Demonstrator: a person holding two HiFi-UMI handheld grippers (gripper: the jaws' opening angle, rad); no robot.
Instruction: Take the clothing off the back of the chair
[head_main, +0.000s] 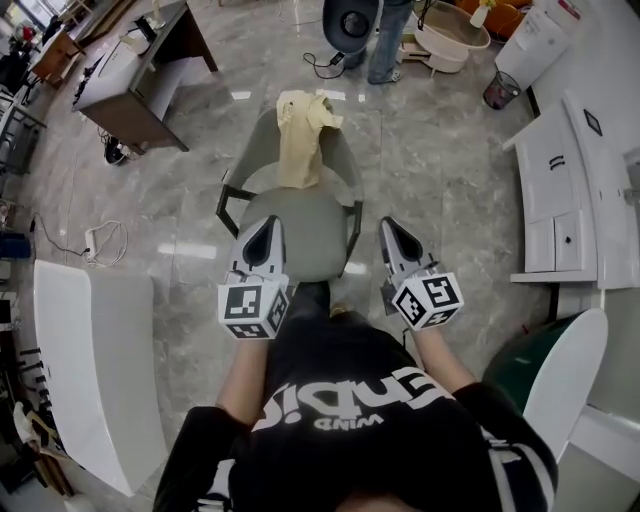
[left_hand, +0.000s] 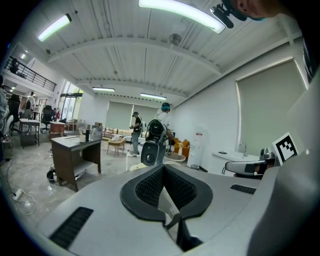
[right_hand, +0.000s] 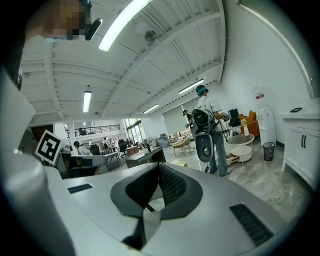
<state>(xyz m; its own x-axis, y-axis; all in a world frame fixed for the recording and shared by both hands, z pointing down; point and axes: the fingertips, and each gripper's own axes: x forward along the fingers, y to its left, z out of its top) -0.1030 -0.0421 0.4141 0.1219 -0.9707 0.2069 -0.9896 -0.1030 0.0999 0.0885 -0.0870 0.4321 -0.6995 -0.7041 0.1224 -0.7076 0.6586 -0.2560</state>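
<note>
A pale yellow piece of clothing hangs over the backrest of a grey chair, which stands in front of me in the head view. My left gripper is over the left side of the seat, well short of the backrest, with its jaws shut and empty. My right gripper is level with it, just outside the chair's right armrest, also shut and empty. A sliver of the clothing shows past the left gripper in its own view. Another sliver of clothing shows past the right gripper.
A dark wooden desk stands at the far left and a white table close on my left. White cabinets line the right side. A person stands beyond the chair. Cables lie on the marble floor.
</note>
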